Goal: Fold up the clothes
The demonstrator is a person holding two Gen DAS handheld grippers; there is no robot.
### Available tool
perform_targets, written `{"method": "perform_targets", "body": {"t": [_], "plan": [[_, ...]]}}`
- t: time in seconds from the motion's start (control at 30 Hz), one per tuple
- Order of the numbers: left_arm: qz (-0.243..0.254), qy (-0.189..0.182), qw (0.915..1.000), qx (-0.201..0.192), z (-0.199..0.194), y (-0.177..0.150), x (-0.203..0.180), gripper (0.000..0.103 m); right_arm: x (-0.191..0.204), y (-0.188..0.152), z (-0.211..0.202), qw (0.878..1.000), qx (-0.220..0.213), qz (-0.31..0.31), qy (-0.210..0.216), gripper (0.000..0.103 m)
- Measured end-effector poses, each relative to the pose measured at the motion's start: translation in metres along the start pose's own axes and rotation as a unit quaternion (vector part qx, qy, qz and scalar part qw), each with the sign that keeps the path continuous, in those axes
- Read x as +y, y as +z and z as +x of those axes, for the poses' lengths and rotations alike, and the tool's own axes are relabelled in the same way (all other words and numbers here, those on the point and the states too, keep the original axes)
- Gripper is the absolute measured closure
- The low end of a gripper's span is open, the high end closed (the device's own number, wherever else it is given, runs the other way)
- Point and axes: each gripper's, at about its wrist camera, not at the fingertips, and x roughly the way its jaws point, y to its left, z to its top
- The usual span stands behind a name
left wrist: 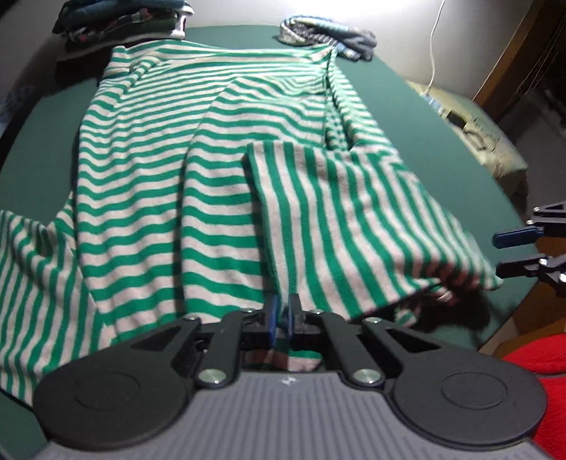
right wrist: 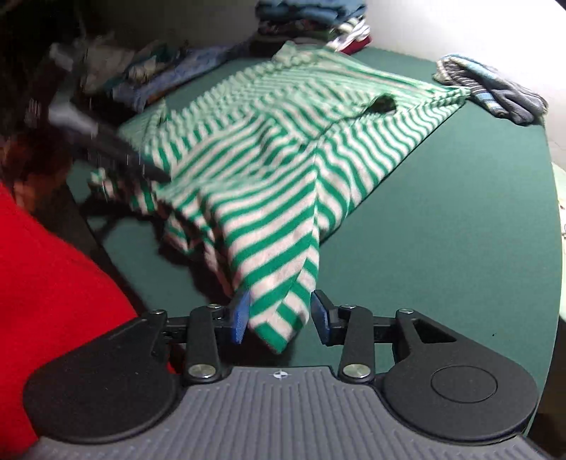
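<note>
currently left gripper pinching striped shirt, right gripper parted

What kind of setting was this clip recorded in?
Probably a home room used for laundry folding: a green-covered table holds a striped shirt, folded clothes are stacked at its far edge, and a bed-like surface sits beyond.
</note>
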Motion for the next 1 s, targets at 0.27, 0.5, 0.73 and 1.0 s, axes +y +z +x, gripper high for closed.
{"method": "perform_targets", "body": {"t": [0.27, 0.5, 0.73, 1.0], "plan": [[-0.043, -0.073, 0.9964, 0.006, -0.001, -0.007, 0.011, 0.049, 0.03, -0.005, 0.005, 0.999, 0.005, -0.035, -0.024, 0.06], [-0.01, -0.059, 0.9982, -0.002, 0.013, -0.004, -0.004, 0.103, 0.056, -0.003, 0.028, 0.993, 0.015, -0.069, -0.089, 0.074], [0.016, -0.045, 0.9977, -0.048, -0.029, -0.002, 0.005, 0.103, 0.064, -0.002, 0.024, 0.993, -0.003, -0.05, -0.105, 0.096], [0.035, -0.044, 0.9975, -0.043, -0.036, -0.007, 0.012, 0.103, 0.081, -0.002, 0.017, 0.99, -0.027, -0.051, -0.126, 0.083]]}}
